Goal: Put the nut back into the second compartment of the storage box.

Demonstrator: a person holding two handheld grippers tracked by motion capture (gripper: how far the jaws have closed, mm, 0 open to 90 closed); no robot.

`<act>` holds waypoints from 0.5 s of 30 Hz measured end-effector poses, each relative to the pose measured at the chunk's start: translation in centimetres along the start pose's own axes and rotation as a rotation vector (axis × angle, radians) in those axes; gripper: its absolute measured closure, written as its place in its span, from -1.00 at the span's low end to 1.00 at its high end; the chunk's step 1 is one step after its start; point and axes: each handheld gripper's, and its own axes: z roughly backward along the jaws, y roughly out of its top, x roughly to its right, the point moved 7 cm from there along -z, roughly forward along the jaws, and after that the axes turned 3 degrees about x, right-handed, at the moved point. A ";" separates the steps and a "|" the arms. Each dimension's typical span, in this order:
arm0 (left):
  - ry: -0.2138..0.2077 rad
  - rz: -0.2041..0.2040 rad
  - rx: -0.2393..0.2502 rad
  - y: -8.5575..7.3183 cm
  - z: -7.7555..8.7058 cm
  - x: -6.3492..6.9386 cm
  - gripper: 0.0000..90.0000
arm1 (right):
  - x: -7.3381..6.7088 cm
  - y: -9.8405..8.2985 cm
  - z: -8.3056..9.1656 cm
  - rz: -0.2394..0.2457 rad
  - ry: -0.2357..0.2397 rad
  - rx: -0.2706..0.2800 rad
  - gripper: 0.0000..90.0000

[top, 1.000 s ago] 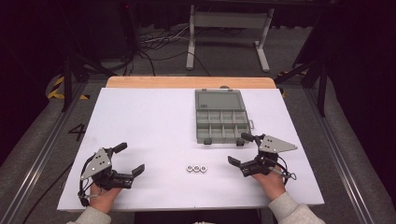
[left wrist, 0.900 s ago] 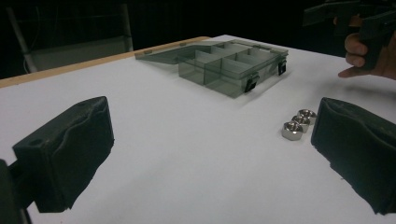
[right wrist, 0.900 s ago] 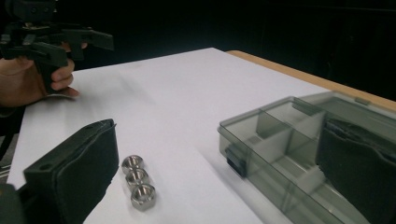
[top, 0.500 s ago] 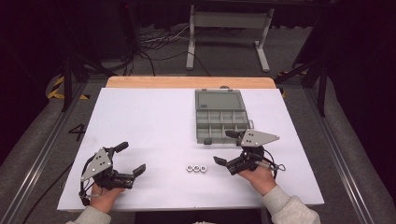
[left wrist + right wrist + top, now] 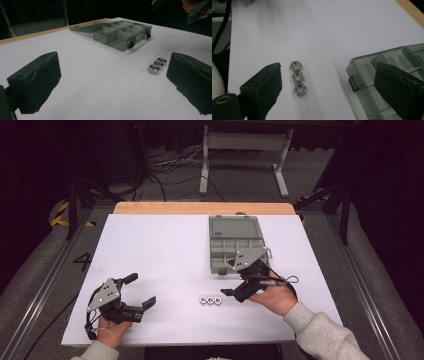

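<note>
I'm seeing a dark room, grey floor (image 5: 45,270), tangled cables (image 5: 160,167), white metal stand (image 5: 245,145) behind my white surface (image 5: 160,250), hazard tape (image 5: 62,215).

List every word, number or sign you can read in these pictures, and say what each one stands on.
"4": a dark figure on the grey floor strip left of the table, seen in the high view.
Raised lettering on the organizer box, at the right edge of the right gripper view: too small and cut off to read.
Nothing readable on the three nuts or on either tongs.
</note>
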 end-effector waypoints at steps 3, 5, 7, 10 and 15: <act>-0.005 -0.005 0.003 0.0 0.0 0.1 -0.99 | 0.0 0.1 -0.4 0.019 0.010 -0.050 -0.78; -0.014 -0.009 0.002 0.0 0.0 0.2 -0.99 | 0.1 0.3 -0.8 0.032 0.032 -0.117 -0.78; -0.017 -0.013 0.001 0.0 0.0 0.2 -0.99 | 0.1 0.3 -1.0 0.035 0.037 -0.138 -0.78; -0.029 -0.010 -0.004 -0.1 -0.1 0.4 -0.99 | 0.0 0.4 -1.8 0.051 0.052 -0.212 -0.82; -0.031 -0.015 0.000 0.0 0.0 0.5 -0.99 | -0.1 0.2 -2.7 0.043 0.061 -0.277 -0.69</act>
